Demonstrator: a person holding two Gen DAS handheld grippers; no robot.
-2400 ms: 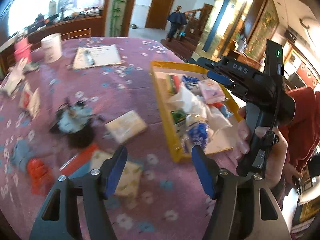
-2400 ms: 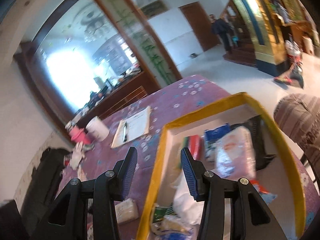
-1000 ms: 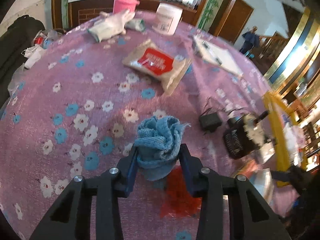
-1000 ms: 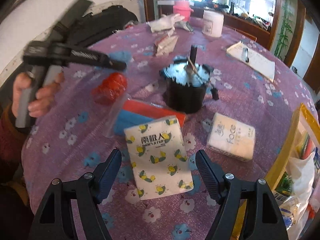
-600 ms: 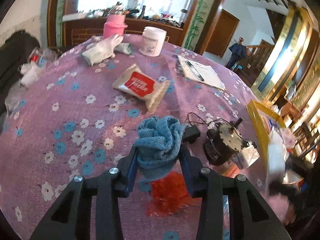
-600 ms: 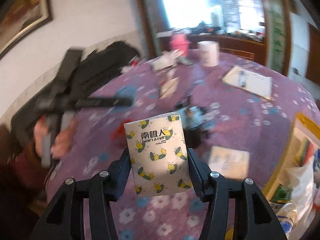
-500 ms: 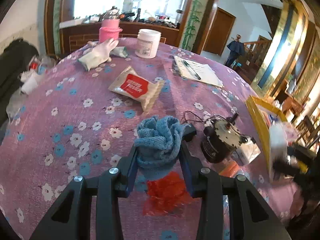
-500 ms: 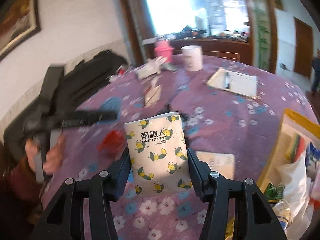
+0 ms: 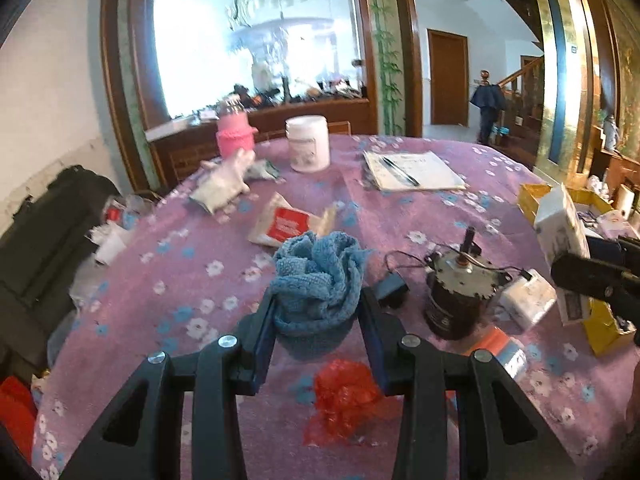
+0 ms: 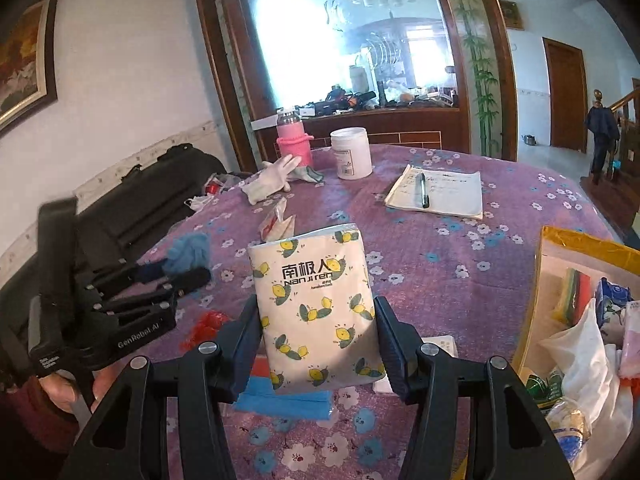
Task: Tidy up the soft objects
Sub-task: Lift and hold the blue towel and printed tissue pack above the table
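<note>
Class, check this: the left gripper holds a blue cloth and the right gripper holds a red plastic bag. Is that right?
Not quite. The right gripper holds a tissue pack, as the right wrist view shows. The left gripper does hold the blue cloth.

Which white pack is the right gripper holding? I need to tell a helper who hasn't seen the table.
Above the purple flowered tablecloth, left of the yellow box, the right gripper clamps a tissue pack upright. Unlike the plain white pack lying flat on the cloth, it is printed with yellow lemons and dark lettering.

Bright arched window [image 10: 352, 44], wooden door [image 10: 566, 96].
</note>
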